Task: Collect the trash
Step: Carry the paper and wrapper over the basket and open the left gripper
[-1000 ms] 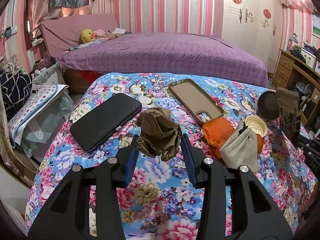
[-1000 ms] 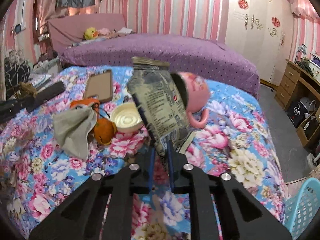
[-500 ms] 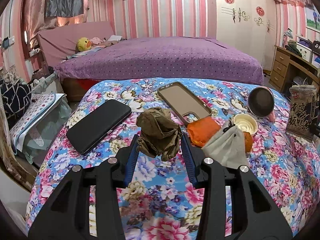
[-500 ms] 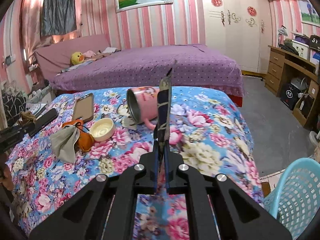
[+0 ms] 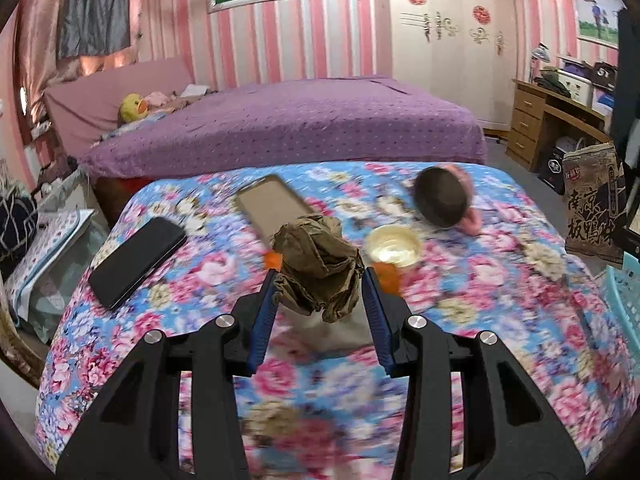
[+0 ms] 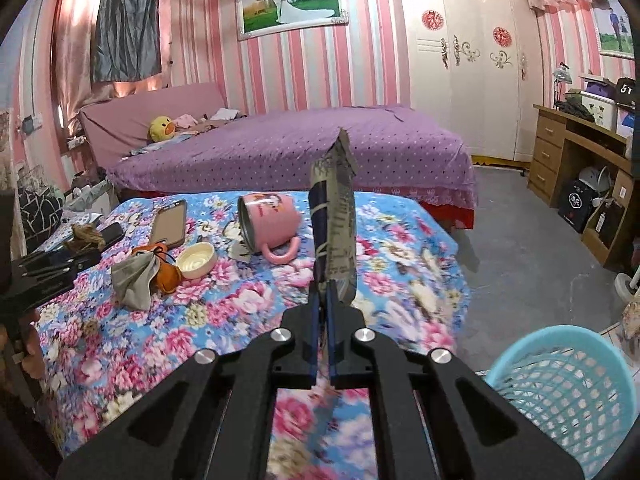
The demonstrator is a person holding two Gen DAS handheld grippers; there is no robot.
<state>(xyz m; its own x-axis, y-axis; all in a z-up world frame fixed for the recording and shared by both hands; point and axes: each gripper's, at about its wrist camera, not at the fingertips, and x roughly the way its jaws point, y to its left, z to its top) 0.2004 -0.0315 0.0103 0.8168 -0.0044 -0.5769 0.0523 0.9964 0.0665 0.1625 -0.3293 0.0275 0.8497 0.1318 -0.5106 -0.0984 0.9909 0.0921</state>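
My left gripper (image 5: 319, 280) is shut on a crumpled brown paper wad (image 5: 316, 266) and holds it above the floral table (image 5: 500, 300). My right gripper (image 6: 322, 300) is shut on a flat snack wrapper (image 6: 334, 220), held upright and edge-on above the table's right side. The wrapper also shows in the left wrist view (image 5: 594, 204) at the far right. A light blue mesh basket (image 6: 560, 392) stands on the floor at lower right of the right wrist view, right of the right gripper. The left gripper and its wad (image 6: 86, 234) show at far left.
On the table lie a black phone (image 5: 136, 260), a brown phone case (image 5: 272, 204), a tipped pink mug (image 6: 270, 220), a cream lid (image 6: 196, 260), an orange pouch (image 6: 166, 268) and a grey cloth (image 6: 132, 280). A purple bed (image 6: 300, 148) lies behind. A wooden desk (image 6: 580, 152) stands right.
Both grippers have risen and swung right with their loads. The blue basket has come further into the right wrist view. The wrapper has turned edge-on.
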